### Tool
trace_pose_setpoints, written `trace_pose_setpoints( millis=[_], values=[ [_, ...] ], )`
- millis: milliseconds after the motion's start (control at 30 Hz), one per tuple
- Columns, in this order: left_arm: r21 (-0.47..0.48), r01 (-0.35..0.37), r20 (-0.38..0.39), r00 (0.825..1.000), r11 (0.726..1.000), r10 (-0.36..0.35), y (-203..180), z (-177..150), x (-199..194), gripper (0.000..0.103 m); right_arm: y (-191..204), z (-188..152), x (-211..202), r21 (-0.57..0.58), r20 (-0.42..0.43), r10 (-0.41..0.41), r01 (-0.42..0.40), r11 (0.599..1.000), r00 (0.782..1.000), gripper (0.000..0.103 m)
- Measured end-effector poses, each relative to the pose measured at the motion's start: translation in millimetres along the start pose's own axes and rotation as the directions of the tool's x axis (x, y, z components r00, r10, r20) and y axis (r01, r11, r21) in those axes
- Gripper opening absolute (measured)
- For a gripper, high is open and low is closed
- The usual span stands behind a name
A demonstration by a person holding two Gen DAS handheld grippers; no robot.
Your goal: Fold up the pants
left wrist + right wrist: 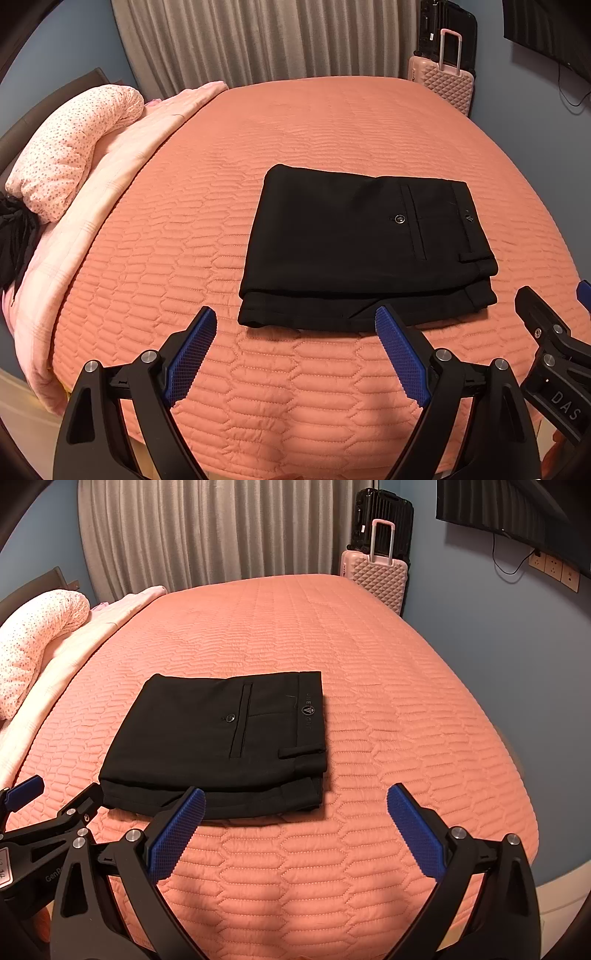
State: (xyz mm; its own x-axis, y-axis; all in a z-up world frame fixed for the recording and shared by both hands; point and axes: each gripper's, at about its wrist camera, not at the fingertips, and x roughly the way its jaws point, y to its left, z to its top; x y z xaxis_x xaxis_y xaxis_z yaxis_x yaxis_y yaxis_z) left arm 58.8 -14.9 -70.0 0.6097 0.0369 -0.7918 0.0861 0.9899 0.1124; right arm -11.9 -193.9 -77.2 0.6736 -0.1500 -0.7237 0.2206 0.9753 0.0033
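Note:
The black pants (365, 247) lie folded into a compact rectangle on the orange quilted bed (258, 155), back pocket and waistband facing up. They also show in the right wrist view (218, 746). My left gripper (295, 317) is open and empty, held just in front of the pants' near edge, apart from them. My right gripper (295, 797) is open and empty, near the pants' front right corner, above the bedspread (406, 701). Each gripper shows at the edge of the other's view.
A pink spotted pillow (70, 151) and a pale pink blanket (110, 177) lie along the bed's left side. A pink suitcase (376, 572) and a black one (384, 513) stand by the curtain at the far corner. A wall-mounted screen (517, 506) is at right.

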Motion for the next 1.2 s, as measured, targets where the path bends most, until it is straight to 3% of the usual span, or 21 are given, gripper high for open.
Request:
trace_pose_setpoints(
  millis=[1200],
  values=[
    [0.009,0.006,0.023,1.000,1.000,-0.007,-1.8,-2.4,-3.1,0.086,-0.4,-1.6,0.9,-0.001,-0.002,0.003,-0.003,1.000,1.000,0.098]
  ],
)
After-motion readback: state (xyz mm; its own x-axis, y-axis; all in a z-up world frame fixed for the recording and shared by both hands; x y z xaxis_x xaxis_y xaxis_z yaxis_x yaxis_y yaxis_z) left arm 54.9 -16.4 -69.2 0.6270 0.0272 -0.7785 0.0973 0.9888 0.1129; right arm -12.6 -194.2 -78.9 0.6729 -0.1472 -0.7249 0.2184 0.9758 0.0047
